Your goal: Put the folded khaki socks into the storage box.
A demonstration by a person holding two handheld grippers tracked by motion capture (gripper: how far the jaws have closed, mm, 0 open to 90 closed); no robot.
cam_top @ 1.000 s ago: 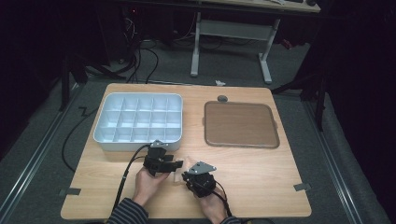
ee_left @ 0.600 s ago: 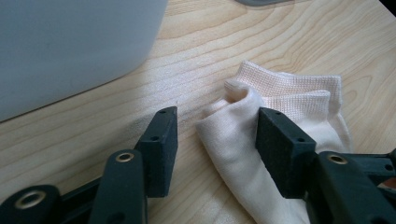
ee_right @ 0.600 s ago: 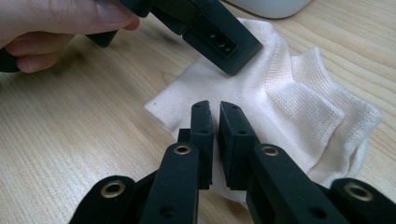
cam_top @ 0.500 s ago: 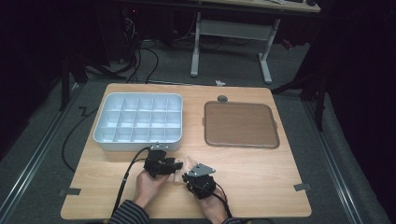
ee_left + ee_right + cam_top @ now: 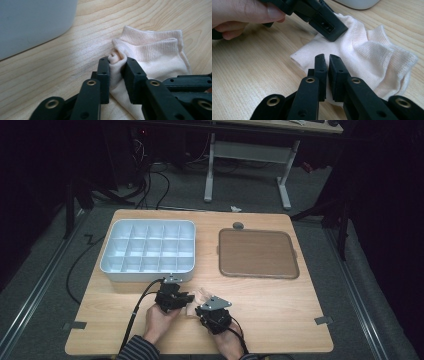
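Low in the high view, both hands rest on the bench, the pale sock (image 5: 196, 296) between them. Closer views show left tongs (image 5: 117, 65), just closing, pinching its fold; right tongs (image 5: 328, 60) clamp its edge.

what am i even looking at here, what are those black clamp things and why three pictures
A person sits at a wooden table and holds a hand-worked clamp, called a gripper, in each hand. The high view looks down from above: the left gripper and the right gripper meet near the table's front edge. The other two pictures come from small cameras riding on each gripper, looking along its black jaws.

Between them lies a pale pink sock. The left gripper's jaws have just been closing and now pinch a fold of it. The right gripper's jaws are nearly together on the sock's thin edge.

Farther back sit a white tray divided into compartments and a flat brown tray.
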